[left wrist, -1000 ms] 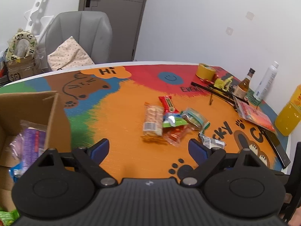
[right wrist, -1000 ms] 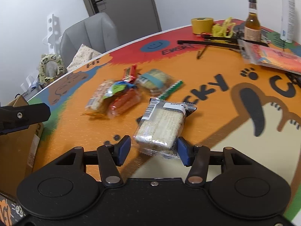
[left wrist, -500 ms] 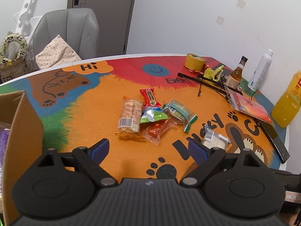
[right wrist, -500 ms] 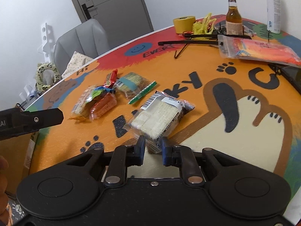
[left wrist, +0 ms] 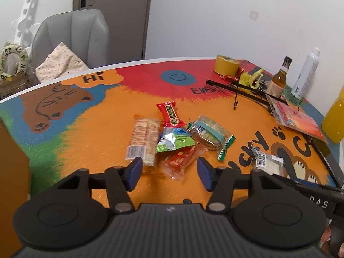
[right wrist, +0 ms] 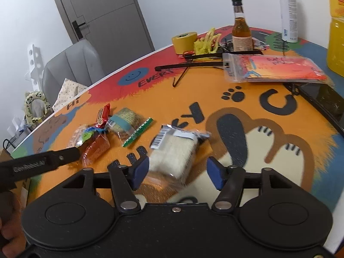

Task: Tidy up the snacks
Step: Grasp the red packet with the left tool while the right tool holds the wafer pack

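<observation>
— What does your left view show?

— My left gripper (left wrist: 168, 173) has just been closing to about half open and holds nothing. The orange-red packet (left wrist: 181, 161) lies just ahead between the fingers, its long axis slanting up to the right (the other snacks touch it behind).

— And the right view?

— My right gripper (right wrist: 177, 173) has just been opening. The white cracker pack (right wrist: 174, 151) lies between the pads, not pressed, long axis pointing away from me on the table (right wrist: 268, 116). My right hand is nearer to it.

white walls (left wrist: 215, 17), a grey door (left wrist: 120, 13) and a grey padded chair (left wrist: 73, 38) stand behind the painted table (left wrist: 90, 129).
</observation>
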`<move>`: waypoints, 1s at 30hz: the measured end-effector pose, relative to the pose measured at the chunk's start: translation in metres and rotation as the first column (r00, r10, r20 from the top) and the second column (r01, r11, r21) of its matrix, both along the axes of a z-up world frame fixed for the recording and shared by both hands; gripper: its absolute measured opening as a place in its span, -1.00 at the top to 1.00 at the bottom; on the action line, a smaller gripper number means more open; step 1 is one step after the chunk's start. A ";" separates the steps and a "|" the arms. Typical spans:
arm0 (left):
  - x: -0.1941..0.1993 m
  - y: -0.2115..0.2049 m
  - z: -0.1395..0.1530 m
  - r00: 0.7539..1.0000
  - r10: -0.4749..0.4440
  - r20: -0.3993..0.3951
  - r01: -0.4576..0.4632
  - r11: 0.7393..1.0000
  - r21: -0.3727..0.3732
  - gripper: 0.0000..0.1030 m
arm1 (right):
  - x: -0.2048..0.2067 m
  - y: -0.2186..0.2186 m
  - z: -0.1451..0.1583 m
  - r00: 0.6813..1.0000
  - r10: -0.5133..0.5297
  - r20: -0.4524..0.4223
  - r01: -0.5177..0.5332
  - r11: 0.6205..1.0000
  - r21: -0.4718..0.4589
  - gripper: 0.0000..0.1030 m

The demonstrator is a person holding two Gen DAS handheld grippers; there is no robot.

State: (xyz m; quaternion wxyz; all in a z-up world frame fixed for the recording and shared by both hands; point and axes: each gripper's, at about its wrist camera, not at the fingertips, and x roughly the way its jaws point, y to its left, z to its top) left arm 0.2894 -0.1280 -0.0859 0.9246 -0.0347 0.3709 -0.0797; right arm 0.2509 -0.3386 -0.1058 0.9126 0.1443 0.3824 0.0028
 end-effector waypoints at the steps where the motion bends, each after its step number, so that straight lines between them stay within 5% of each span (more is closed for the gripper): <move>1: 0.002 -0.002 -0.002 1.000 -0.005 0.000 0.005 1.000 0.005 -0.01 | 0.004 0.002 -0.001 1.000 0.006 -0.004 -0.006 1.000 -0.001 -0.26; 7: 0.018 -0.009 -0.012 1.000 -0.020 -0.008 0.021 1.000 0.017 0.02 | 0.020 0.010 -0.006 1.000 0.010 -0.011 -0.010 1.000 -0.011 -0.42; 24: 0.027 -0.027 -0.031 0.996 -0.081 -0.034 0.082 0.996 0.036 0.02 | 0.017 0.010 -0.011 1.000 -0.011 -0.017 0.009 0.994 -0.108 -0.42; 26: 0.027 -0.029 -0.032 0.996 -0.086 -0.032 0.088 0.995 0.043 0.02 | 0.017 0.012 -0.011 1.000 -0.001 -0.013 -0.001 0.994 -0.106 -0.29; 28: 0.024 -0.030 -0.031 0.995 -0.097 -0.033 0.098 0.994 0.041 0.33 | 0.016 0.015 -0.010 1.000 0.025 -0.009 -0.026 0.994 -0.105 -0.05; 30: 0.021 -0.030 -0.031 0.993 -0.108 -0.037 0.110 0.993 0.038 0.36 | 0.013 0.016 -0.010 0.999 0.037 -0.005 -0.038 0.993 -0.110 0.07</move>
